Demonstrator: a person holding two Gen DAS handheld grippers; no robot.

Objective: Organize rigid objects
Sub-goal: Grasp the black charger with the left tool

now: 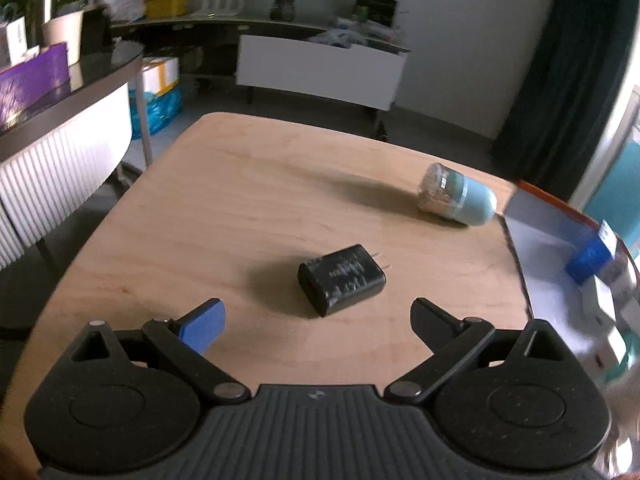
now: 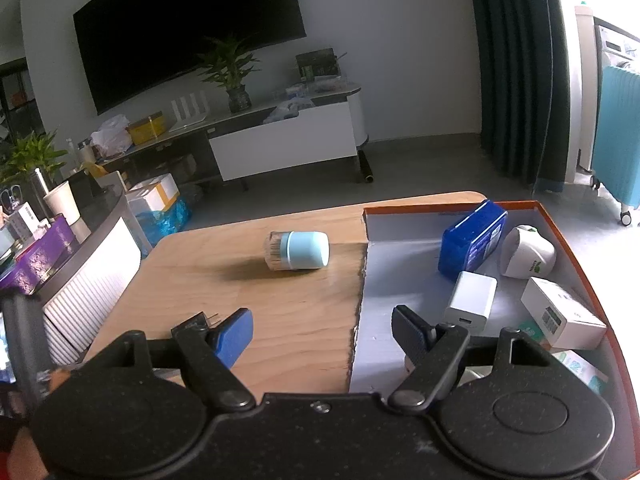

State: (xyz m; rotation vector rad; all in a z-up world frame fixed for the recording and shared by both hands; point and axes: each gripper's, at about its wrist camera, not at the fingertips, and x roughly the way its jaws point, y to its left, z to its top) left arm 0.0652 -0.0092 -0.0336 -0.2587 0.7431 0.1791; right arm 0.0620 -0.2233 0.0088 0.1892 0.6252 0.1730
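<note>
A black plug-in charger point(image 1: 342, 285) lies on the wooden table point(image 1: 240, 208), just ahead of my open, empty left gripper point(image 1: 318, 318). A light-blue capped toothpick jar point(image 1: 456, 200) lies on its side farther right; it also shows in the right wrist view point(image 2: 298, 250). My right gripper point(image 2: 322, 328) is open and empty over the table's edge beside the orange-rimmed box point(image 2: 400, 248). The box holds a blue box point(image 2: 472, 242), a white charger point(image 2: 472, 300), a white round object point(image 2: 526, 254) and a white carton point(image 2: 562, 316). The black charger's prongs peek out behind my right gripper's left finger point(image 2: 236, 334).
The box wall point(image 1: 560, 220) stands at the table's right edge in the left wrist view. A curved counter point(image 1: 60, 132) with a purple box is to the left. A TV cabinet point(image 2: 280, 140) and plants stand along the far wall.
</note>
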